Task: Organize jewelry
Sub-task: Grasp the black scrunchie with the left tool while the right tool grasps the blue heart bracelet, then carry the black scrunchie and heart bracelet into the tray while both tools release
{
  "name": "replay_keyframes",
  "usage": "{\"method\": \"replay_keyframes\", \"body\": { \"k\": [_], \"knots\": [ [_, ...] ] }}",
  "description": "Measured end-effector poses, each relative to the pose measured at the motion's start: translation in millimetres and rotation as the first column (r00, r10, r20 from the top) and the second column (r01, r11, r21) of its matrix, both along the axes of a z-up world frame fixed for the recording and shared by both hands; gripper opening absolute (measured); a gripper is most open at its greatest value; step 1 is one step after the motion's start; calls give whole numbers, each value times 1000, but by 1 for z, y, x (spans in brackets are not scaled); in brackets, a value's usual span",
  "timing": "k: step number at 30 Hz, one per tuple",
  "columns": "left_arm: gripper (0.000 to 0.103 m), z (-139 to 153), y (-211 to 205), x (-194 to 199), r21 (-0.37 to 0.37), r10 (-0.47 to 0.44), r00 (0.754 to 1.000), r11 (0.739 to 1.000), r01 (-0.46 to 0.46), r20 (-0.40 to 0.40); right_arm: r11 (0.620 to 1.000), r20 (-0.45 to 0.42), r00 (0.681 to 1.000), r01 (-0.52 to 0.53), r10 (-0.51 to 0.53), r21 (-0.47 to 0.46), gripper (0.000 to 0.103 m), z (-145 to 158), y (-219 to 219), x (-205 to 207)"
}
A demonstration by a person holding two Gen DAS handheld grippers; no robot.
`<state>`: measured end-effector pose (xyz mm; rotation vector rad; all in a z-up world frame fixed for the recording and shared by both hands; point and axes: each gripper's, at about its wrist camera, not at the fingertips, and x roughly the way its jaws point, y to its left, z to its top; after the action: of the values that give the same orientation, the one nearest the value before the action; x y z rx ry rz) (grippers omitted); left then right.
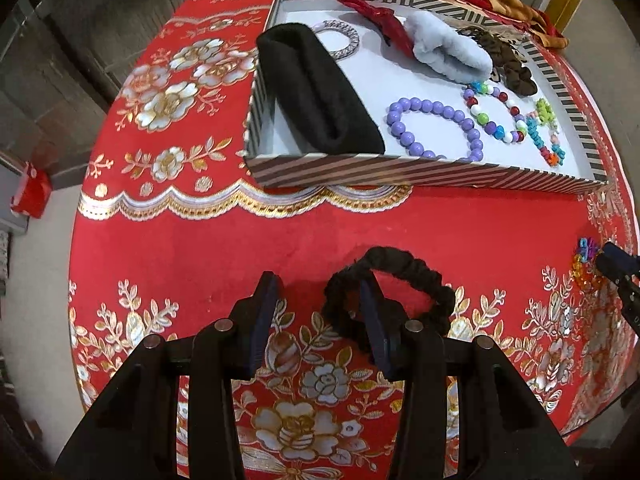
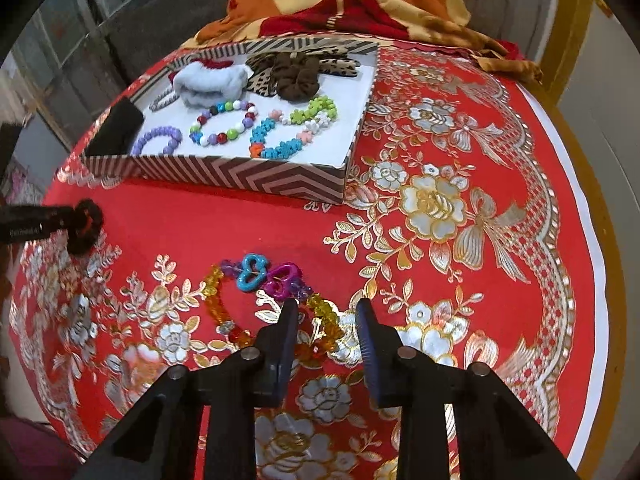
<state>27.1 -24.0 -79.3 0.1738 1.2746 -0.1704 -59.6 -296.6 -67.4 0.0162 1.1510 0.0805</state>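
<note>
Left wrist view: striped tray (image 1: pixel 420 172) sits far, w/ bracelets already in. Black scrunchie (image 1: pixel 404 268) lies near on red cloth (image 1: pixel 240 240); left gripper (image 1: pixel 320 292) is open, one finger inside the loop, not pinching. Right gripper (image 2: pixel 326 308) is open astride amber bead bracelet (image 2: pixel 324 320). Step: pickup. Next: close both, lift to tray.
</note>
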Motion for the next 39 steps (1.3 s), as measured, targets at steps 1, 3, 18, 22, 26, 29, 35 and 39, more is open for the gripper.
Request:
{"method": "replay_keyframes", "body": {
  "k": [1,3,18,22,26,29,35,39],
  "knots": [
    [42,0,-2,1,3,-2,1000,1000,2,3,1000,0,1000,-9,9,-10,26,0,1,1],
    [42,1,-5,5,9,-6,1000,1000,6,8,999,2,1000,-23,23,-35,22,-1,2,3],
    [5,18,1,5,-197,-29,998,980,19,-47,996,81,997,1,-8,85,9,38,1,-9],
    [5,40,-4,1,-226,-51,999,973,47,-13,997,138,990,-16,6,77,9,66,10,-15],
    [5,62,-12,5,-247,-73,997,966,80,36,997,182,983,-27,14,66,9,88,14,-9],
    [5,73,-18,13,-254,-76,995,963,90,63,998,207,978,-35,23,55,9,100,13,-3],
    [5,91,-25,36,-274,-57,993,958,82,100,997,250,967,-64,53,38,9,121,16,26],
    [5,89,-33,58,-260,-30,994,964,57,108,995,254,964,-93,79,42,9,122,22,52]
  ]
}}
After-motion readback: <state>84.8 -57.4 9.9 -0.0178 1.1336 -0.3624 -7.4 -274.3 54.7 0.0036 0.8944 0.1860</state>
